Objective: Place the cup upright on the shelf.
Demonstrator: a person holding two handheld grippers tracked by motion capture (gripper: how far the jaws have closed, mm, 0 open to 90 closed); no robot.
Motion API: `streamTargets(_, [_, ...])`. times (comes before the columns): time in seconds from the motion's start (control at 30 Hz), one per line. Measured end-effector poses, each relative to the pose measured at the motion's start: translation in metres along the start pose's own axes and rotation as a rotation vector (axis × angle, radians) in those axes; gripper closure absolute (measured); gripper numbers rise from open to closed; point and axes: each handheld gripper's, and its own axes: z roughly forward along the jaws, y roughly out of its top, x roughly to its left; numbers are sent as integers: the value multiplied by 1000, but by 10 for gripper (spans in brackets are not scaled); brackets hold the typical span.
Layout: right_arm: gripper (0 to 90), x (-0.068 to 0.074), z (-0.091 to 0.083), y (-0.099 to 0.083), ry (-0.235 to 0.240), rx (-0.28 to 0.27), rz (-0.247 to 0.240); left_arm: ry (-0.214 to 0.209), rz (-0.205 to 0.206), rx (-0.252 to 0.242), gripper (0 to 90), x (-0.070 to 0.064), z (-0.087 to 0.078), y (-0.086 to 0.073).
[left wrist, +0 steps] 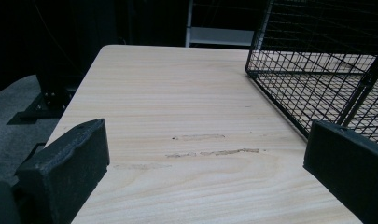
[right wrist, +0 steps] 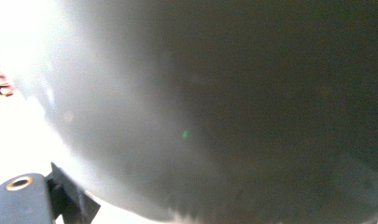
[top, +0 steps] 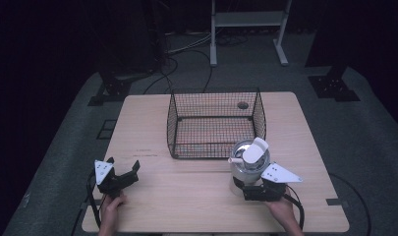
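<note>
A white and silver canister [top: 246, 164] with a white lid piece on top stands on the wooden table [top: 186, 196], just in front of the black wire basket [top: 213, 123]. My right gripper [top: 248, 187] is at the canister's base with its jaws on either side, shut on it. In the right gripper view the canister's grey wall [right wrist: 200, 116] sits very close and blurred, with one black finger [right wrist: 25, 198] at the lower left. My left gripper [top: 124, 168] rests open near the table's front left, nothing between its jaws [left wrist: 205, 154].
The wire basket's near corner [left wrist: 317, 70] stands to the right ahead of the left gripper. A small dark hole [top: 242, 104] marks the tabletop behind the basket. Stands and cables lie on the dark floor beyond the table.
</note>
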Motion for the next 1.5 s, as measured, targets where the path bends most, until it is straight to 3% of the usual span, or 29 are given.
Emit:
streamTargets(0.37, [92, 1, -6, 10, 6, -43, 21, 1, 0, 1, 0, 0, 0, 0])
streamTargets(0.63, [92, 4, -5, 28, 25, -45, -13, -1, -1, 0, 0, 0, 0, 0])
streamTargets(1.1, [91, 8, 12, 70, 69, -59, -47, -5, -9, -2, 0, 1, 0, 0])
streamTargets(1.5, [91, 5, 28, 106, 110, -76, -25, -5, -6, -2, 0, 1, 0, 0])
